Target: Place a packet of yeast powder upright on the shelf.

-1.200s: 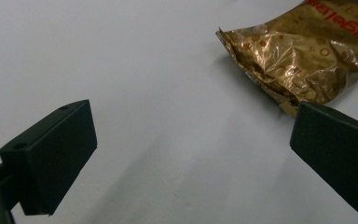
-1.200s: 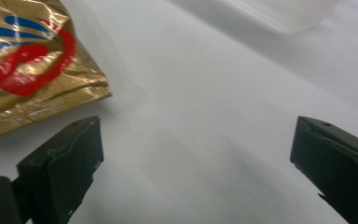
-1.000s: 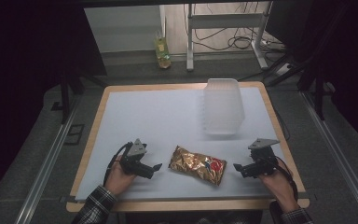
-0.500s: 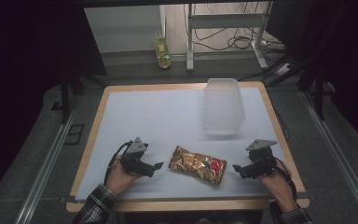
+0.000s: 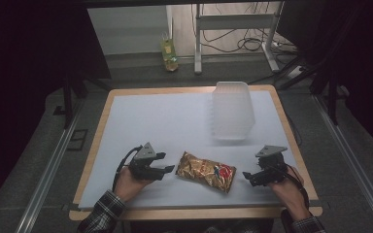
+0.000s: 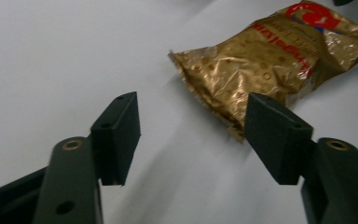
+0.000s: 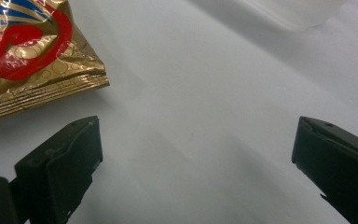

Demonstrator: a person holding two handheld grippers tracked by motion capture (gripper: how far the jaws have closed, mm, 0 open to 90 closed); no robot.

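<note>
Here, line by line:

Table: a wooden-edged table (image 5: 108,109) covered by a white sheet, seen from above.

Snack bag: a gold foil snack bag (image 5: 206,171) with red and blue print lies flat near the front edge of the table, between the two grippers and touching neither.

Container: a clear plastic container (image 5: 232,110) stands toward the far right of the table, well apart from the bag and beyond the right gripper.

Surroundings: a yellow-green bottle (image 5: 169,52) stands on the floor beyond the table, near a white metal frame (image 5: 233,22) and loose cables.

In the way: nothing lies between either gripper and the bag; only bare white sheet.

Left gripper: the left gripper (image 5: 166,169) sits just beside the bag's left end, jaws spread apart and empty. In the left gripper view (image 6: 193,133) the bag's crimped corner (image 6: 261,60) lies just ahead of the gap, nearer one jaw.

Right gripper: the right gripper (image 5: 247,175) sits near the bag's right end, jaws wide apart with nothing between them. In the right gripper view (image 7: 196,163) the bag's printed end (image 7: 28,56) lies up and to the side of the jaws, and the container's base (image 7: 298,9) shows blurred at the top.

Since a second ago: bag and container lie where they did; the right gripper has shifted slightly toward the bag, while the left one looks much the same.
</note>
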